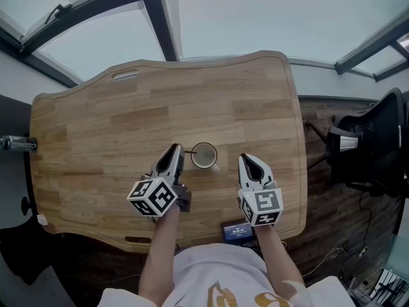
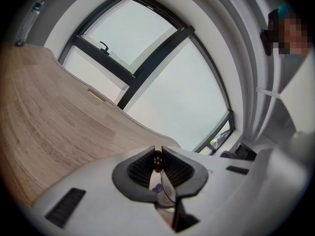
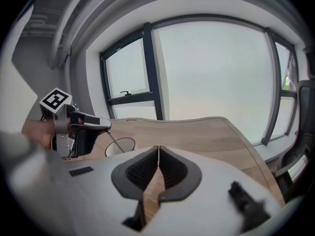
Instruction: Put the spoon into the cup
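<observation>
A white cup (image 1: 204, 155) stands on the wooden table (image 1: 96, 146), between my two grippers. My left gripper (image 1: 176, 148) is just left of it and shut on the end of a thin spoon (image 1: 191, 152). The spoon slants from the jaws down into the cup. The right gripper view shows the same: the spoon (image 3: 116, 142) runs from the left gripper (image 3: 106, 127) into the cup (image 3: 120, 145). In the left gripper view the spoon's dark end (image 2: 157, 162) sits pinched between the pads. My right gripper (image 1: 244, 157) hovers right of the cup, shut and empty (image 3: 158, 149).
A dark phone-like device (image 1: 238, 230) lies at the table's near edge, under my right gripper. A black chair (image 1: 377, 146) stands off the table's right side. Large windows (image 1: 255, 11) lie beyond the far edge. A clamp (image 1: 16, 144) sticks out at the left edge.
</observation>
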### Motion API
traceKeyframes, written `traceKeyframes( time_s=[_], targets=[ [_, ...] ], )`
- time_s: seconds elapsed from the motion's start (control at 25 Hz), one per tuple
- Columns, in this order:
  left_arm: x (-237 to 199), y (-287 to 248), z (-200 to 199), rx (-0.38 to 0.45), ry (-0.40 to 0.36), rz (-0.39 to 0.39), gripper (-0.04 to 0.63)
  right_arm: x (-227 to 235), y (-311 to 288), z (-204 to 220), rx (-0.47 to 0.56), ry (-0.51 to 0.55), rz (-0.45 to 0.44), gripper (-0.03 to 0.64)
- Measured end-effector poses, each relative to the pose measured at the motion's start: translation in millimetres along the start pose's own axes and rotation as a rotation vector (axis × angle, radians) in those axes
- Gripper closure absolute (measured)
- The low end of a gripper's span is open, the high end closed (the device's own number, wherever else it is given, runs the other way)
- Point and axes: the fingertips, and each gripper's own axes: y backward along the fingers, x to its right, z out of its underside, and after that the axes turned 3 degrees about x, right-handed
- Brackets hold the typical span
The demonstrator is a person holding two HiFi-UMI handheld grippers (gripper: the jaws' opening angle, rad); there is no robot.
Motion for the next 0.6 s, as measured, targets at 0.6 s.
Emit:
traceKeyframes(
  time_s=[0.6],
  targets=[
    [6.5, -3.3, 2.7, -0.021, -0.069, 0.011, 0.546, -1.2, -2.1, 1.1, -0.004, -0.006, 0.000, 0.584]
  ],
)
